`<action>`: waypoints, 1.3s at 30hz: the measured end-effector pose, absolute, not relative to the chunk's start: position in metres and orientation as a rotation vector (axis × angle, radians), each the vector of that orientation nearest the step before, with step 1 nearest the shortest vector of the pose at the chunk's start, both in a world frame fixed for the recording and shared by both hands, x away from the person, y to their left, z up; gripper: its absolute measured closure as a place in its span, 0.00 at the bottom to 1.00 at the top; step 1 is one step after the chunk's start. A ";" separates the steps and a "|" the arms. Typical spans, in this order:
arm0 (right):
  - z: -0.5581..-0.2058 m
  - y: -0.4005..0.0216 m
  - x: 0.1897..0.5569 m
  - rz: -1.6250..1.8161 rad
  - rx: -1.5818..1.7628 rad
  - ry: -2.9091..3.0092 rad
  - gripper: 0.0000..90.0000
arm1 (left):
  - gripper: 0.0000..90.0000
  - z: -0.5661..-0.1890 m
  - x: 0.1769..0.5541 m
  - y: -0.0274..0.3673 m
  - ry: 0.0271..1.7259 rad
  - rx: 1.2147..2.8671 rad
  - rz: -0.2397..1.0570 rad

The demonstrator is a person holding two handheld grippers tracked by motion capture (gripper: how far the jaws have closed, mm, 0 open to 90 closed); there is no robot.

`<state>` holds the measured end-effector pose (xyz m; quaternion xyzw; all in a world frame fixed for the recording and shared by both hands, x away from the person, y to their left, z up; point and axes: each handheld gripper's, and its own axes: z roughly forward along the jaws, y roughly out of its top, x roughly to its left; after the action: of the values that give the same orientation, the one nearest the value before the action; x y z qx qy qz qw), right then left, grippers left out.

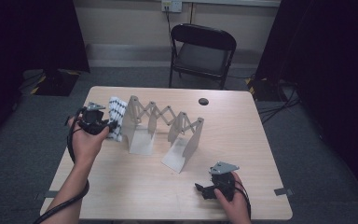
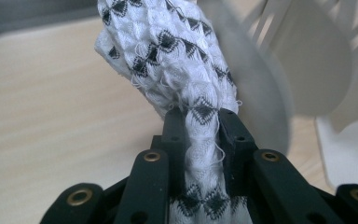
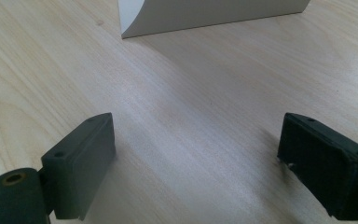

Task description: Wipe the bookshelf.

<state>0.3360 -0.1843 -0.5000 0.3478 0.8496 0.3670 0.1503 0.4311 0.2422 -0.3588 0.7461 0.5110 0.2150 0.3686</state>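
Note:
A white cloth with a black diamond pattern (image 1: 117, 115) hangs bunched at the left of the table, lifted off the wood. My left gripper (image 1: 112, 126) is shut on the cloth (image 2: 182, 70); both black pads (image 2: 175, 133) pinch a bundle of it just left of a white folding rack (image 1: 161, 126). That rack stands in the middle of the table, its scissor lattice stretched between two upright panels. Near the front right edge my right gripper (image 1: 201, 190) rests open, and its jaws (image 3: 196, 154) stand wide apart over bare wood.
The light wooden table (image 1: 242, 140) has a dark round cable hole (image 1: 203, 101) at the back right. A black folding chair (image 1: 200, 53) stands behind the table. The base of the white rack (image 3: 205, 14) lies just ahead of my right gripper.

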 end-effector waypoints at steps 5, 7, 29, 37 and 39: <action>-0.500 -0.184 0.336 1.055 0.998 2.440 0.11 | 0.84 -0.342 0.440 0.234 1.286 1.916 0.580; -0.500 -0.184 0.336 1.054 0.999 2.439 0.11 | 0.83 -0.345 0.445 0.231 1.291 1.924 0.578; -0.500 -0.184 0.336 1.054 0.995 2.443 0.11 | 0.83 -0.438 0.452 0.233 1.364 1.951 0.445; -0.500 -0.184 0.336 1.055 0.993 2.445 0.11 | 0.83 -0.461 0.449 0.233 1.376 1.968 0.424; -0.500 -0.184 0.336 1.055 0.993 2.446 0.11 | 0.82 -0.465 0.447 0.234 1.391 1.953 0.407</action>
<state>0.3359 -0.1842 -0.4999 0.3454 0.8508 0.3670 0.1490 0.4473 0.2340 -0.4655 0.7530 0.5363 0.1571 0.3474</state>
